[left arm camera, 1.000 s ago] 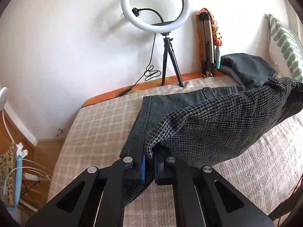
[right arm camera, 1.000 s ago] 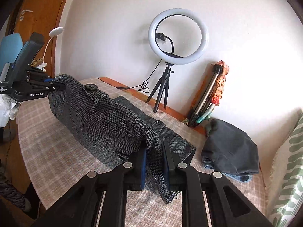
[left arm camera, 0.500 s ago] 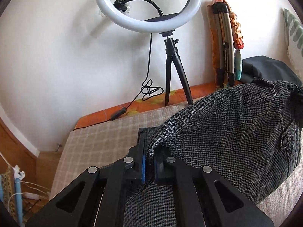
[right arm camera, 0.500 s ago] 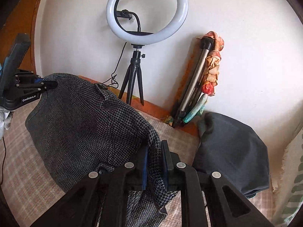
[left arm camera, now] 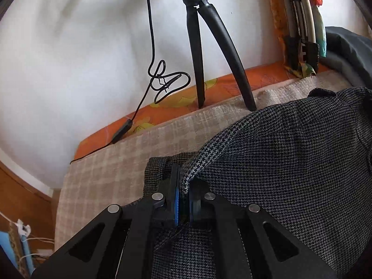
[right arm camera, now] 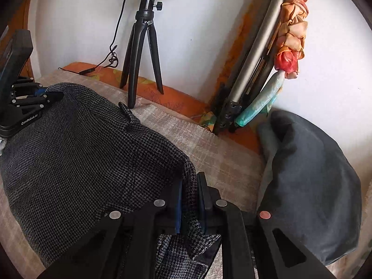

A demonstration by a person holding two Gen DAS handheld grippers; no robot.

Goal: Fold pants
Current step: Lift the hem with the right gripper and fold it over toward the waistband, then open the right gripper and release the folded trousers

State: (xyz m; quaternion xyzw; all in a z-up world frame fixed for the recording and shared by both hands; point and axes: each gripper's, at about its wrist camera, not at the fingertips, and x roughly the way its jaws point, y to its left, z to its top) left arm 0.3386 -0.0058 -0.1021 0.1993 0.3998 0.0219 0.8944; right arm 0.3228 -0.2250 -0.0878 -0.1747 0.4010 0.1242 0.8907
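The grey houndstooth pants (left arm camera: 290, 162) (right arm camera: 81, 151) are draped between my two grippers over the bed's beige checked cover (left arm camera: 104, 181). My left gripper (left arm camera: 183, 186) is shut on one edge of the pants; it also shows at the left of the right wrist view (right arm camera: 50, 95). My right gripper (right arm camera: 189, 193) is shut on the other edge, low over the cover near the wall. A lower layer of the pants lies under the lifted part.
A black tripod (left arm camera: 200, 46) (right arm camera: 141, 53) with a ring light and its cable (left arm camera: 162, 79) stands at the bed's far edge by the white wall. A folded metal tripod with scarves (right arm camera: 260, 58) leans there. A dark folded garment (right arm camera: 313, 181) lies at the right.
Both grippers have carried the held pants edge forward toward the wall and down toward the bed. The tripod and wall now loom much closer.
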